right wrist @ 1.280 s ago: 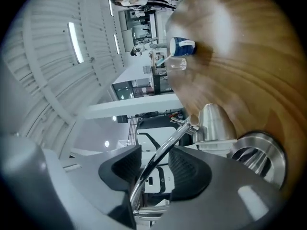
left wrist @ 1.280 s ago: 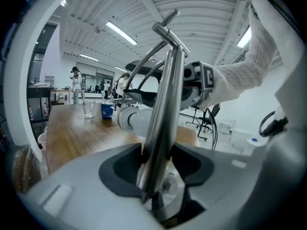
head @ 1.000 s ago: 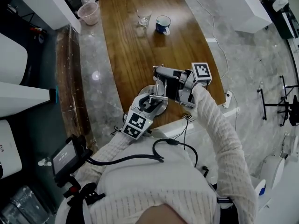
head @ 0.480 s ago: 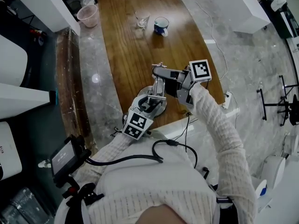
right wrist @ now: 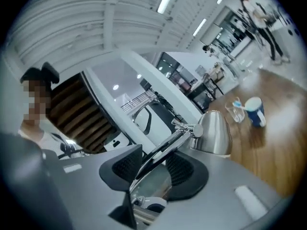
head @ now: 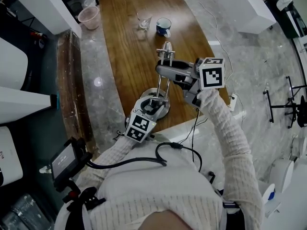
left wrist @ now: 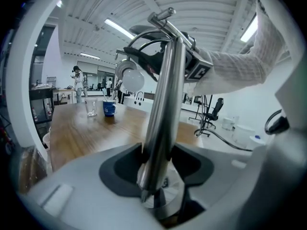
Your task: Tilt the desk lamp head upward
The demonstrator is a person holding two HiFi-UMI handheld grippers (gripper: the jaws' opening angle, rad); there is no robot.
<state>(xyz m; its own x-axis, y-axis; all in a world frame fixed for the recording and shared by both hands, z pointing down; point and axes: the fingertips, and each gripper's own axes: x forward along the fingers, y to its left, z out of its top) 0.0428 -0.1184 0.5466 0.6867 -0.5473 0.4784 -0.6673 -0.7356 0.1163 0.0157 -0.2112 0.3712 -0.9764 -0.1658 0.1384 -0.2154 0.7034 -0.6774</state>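
Observation:
A chrome desk lamp stands near the front edge of the wooden table [head: 124,42]; its round base [head: 167,110] is partly hidden under my left gripper [head: 154,104]. That gripper is shut on the lower pole [left wrist: 163,104] just above the base. My right gripper [head: 162,70] is shut on the lamp's upper arm [right wrist: 165,152], which runs between its pads. The bell-shaped lamp head [head: 166,49] sticks out beyond the right jaws toward the far side; the right gripper view shows the head [right wrist: 213,133] just past the jaws. The left gripper [left wrist: 159,169] and right gripper [right wrist: 151,169] hold nothing else.
A blue mug [head: 164,26] and a clear glass [head: 143,19] stand at the table's far end. A pink bucket [head: 89,16] sits on the floor at the far left. White furniture [head: 249,4] flanks the right, and a power strip [head: 234,101] lies on the floor.
The right gripper has risen and swung with the lamp's upper arm. The lamp head now shows beyond the jaws, farther up the table. The left gripper has stayed on the pole.

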